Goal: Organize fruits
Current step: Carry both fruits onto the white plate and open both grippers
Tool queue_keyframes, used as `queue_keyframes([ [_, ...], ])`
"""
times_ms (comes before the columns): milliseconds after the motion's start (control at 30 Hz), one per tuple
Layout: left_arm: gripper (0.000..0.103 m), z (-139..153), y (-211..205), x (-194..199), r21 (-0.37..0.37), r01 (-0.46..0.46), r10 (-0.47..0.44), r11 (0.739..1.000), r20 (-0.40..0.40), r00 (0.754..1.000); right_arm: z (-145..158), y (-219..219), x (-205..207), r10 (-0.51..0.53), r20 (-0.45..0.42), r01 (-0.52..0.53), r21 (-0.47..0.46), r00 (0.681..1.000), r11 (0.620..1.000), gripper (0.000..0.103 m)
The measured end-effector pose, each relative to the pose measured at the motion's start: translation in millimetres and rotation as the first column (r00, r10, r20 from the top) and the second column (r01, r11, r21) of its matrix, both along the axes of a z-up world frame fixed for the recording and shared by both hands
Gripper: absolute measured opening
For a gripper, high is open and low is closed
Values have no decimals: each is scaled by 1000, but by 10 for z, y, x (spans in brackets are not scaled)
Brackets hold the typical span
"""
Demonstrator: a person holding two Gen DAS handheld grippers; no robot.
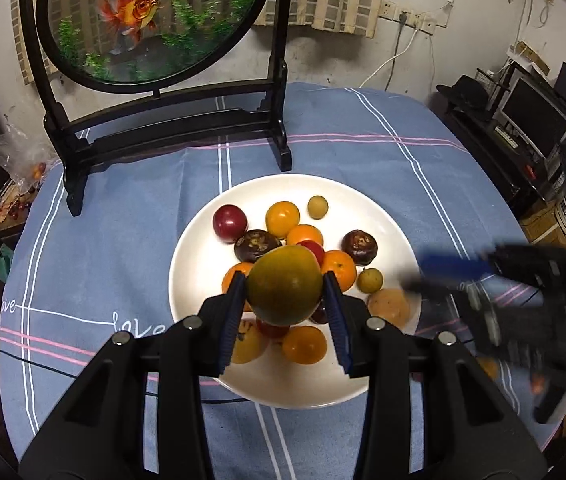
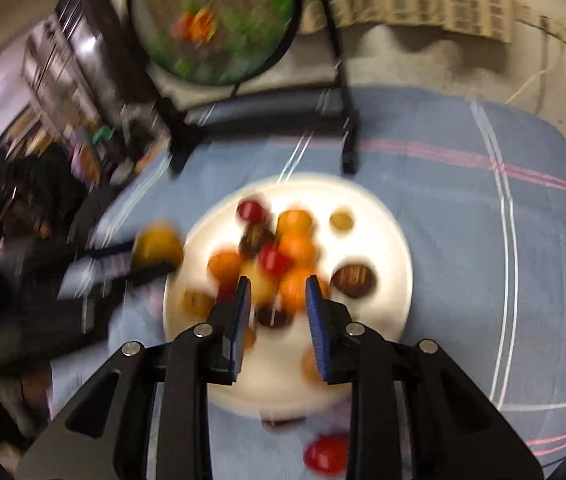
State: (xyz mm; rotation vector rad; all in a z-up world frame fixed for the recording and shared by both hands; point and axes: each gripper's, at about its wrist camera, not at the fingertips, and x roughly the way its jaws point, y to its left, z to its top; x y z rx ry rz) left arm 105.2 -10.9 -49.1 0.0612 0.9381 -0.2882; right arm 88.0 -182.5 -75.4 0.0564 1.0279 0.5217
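1. Left gripper (image 1: pixel 285 286) had its jaws pinching a green-orange fruit (image 1: pixel 284 285), one blue pad on each side at the fruit's widest part; the fruit hung over the white plate (image 1: pixel 191 264), above the pile, not resting on it.
2. The plate sat on the blue striped cloth (image 1: pixel 123 240) covering the desk, in front of the goldfish screen (image 1: pixel 147 20). It carried oranges, two dark brown fruits (image 1: pixel 359 246), a dark red one (image 1: pixel 230 223) and small yellow-green ones (image 1: pixel 317 206).
3. Handling guess: the held fruit looked round, firm and smooth-skinned, so likely to roll or slip; a grip across the middle suits it, with moderate squeeze to avoid bruising. Fairly light, I'd say.
4. Right gripper (image 2: pixel 278 300) was blurred but its jaws stood apart with nothing between them, above the near side of the plate.
5. A red fruit (image 2: pixel 325 454) lay on the cloth just off the plate's near edge, in the right wrist view.
6. Both grippers pointed steeply down at the plate; the left one showed in the right view off the plate's left edge, carrying the fruit.
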Motion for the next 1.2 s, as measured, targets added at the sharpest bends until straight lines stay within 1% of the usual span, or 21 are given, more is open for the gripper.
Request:
queue_keyframes([
  [67, 40, -14, 40, -22, -11, -5, 5, 1000, -6, 1000, -152, 43, -414, 76, 21, -73, -132, 997, 989, 34],
  [100, 40, -18, 56, -36, -20, -7, 7, 1000, -8, 1000, -227, 73, -542, 101, 22, -95, -182, 995, 979, 42],
  [133, 40, -22, 81, -55, -32, -13, 12, 999, -11, 1000, -336, 132, -697, 128, 34, -116, -248, 991, 962, 61],
  [200, 40, -25, 99, -85, -44, -20, 19, 999, -14, 1000, -464, 202, -803, 156, 31, -142, -275, 987, 951, 62],
  [267, 40, -23, 100, -111, -45, -21, 20, 999, -18, 1000, -564, 256, -770, 141, 27, -128, -277, 990, 952, 62],
  [367, 40, -2, 108, -155, -35, -19, 19, 999, -11, 1000, -620, 319, -625, 108, 5, -103, -256, 994, 961, 62],
  [433, 40, 10, 138, -171, -38, -24, 24, 999, -10, 1000, -758, 387, -491, 73, -50, -85, -315, 996, 945, 62],
  [467, 40, 15, 148, -176, -39, -28, 27, 999, -9, 1000, -813, 414, -444, 64, -60, -80, -333, 996, 940, 63],
  [500, 40, 16, 163, -183, -43, -31, 31, 999, -9, 999, -818, 433, -426, 66, -51, -79, -328, 997, 942, 62],
  [533, 40, 16, 176, -192, -46, -33, 32, 998, -12, 999, -825, 443, -388, 74, -65, -89, -290, 995, 953, 48],
  [567, 40, 13, 184, -201, -44, -33, 32, 998, -11, 999, -830, 463, -368, 84, -88, -106, -279, 993, 954, 40],
  [600, 40, 11, 189, -212, -41, -33, 33, 999, -10, 999, -822, 486, -383, 98, -94, -121, -288, 991, 950, 31],
  [633, 40, 5, 199, -227, -41, -32, 31, 999, -13, 999, -792, 502, -418, 113, -91, -136, -299, 989, 945, 31],
  [667, 40, 3, 205, -233, -42, -31, 30, 999, -14, 999, -744, 488, -459, 121, -90, -142, -286, 989, 947, 31],
  [800, 40, -7, 206, -241, -46, -26, 26, 999, -17, 1000, -522, 298, -604, 105, -111, -125, -197, 988, 972, 31],
  [900, 40, 26, 156, -214, -58, -15, 15, 998, -12, 1000, -293, 135, -552, 68, -94, -80, -133, 993, 988, 32],
  [1000, 40, 78, 99, -172, -54, -4, 4, 999, 3, 1000, 17, 27, -343, 17, -22, -18, -50, 1000, 999, 32],
  [1067, 40, 119, 49, -120, -48, 7, -6, 999, 12, 1000, 226, 8, -142, -21, 45, 22, -12, 999, 1000, 32],
  [1100, 40, 128, 24, -101, -41, 13, -12, 999, 16, 1000, 290, 32, -38, -32, 69, 32, -4, 997, 999, 32],
  [1133, 40, 123, -22, -72, -16, 19, -19, 1000, 21, 1000, 314, 42, 24, -38, 80, 38, -1, 996, 999, 32],
  [1200, 40, 100, -67, -38, 3, 25, -25, 1000, 19, 1000, 302, 80, 212, -50, 87, 51, -3, 995, 999, 32],
])
